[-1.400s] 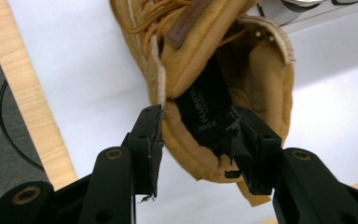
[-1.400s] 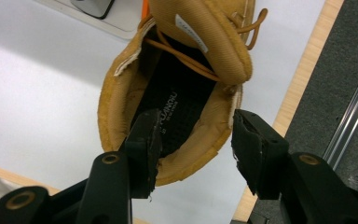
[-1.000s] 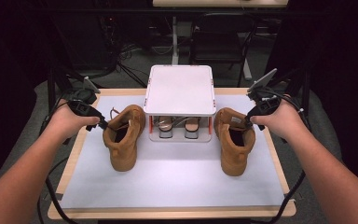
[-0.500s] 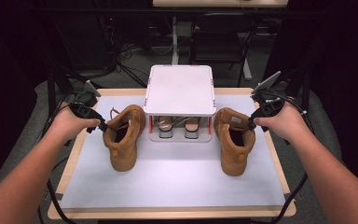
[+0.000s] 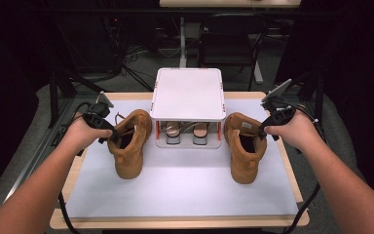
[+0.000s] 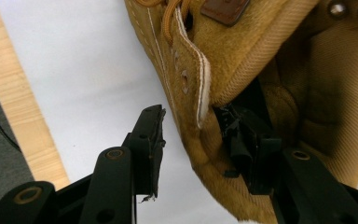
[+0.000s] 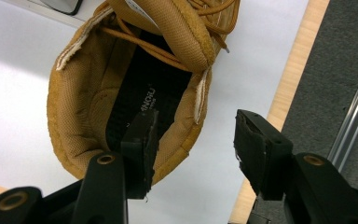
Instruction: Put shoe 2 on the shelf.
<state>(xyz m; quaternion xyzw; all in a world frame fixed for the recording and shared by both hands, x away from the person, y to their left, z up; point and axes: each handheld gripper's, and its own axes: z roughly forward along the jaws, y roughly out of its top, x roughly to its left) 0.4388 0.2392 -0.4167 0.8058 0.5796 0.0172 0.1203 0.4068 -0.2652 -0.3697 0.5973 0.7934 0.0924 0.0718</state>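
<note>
My left gripper [image 6: 191, 140] straddles the left boot's [image 5: 129, 144] collar, unclenched; right gripper [image 7: 193, 144] likewise on the right boot [image 5: 243, 146]. I should seat both deeper before squeezing

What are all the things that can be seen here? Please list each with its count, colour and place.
boots: 2, tan; left boot stands left of the rack, right boot right of it, both on the mat.
rack: 1, white with a flat top, at the back middle of the mat.
shoes under the rack: 2, pale, on the lower level; details too small to tell.
mat: 1, white, covering the table top.
table: 1, light wood.
chair: 1, dark, on the floor behind the table.
left gripper: 1, black, jaws open astride the left boot's collar wall.
right gripper: 1, black, jaws open astride the right boot's collar wall.
</note>
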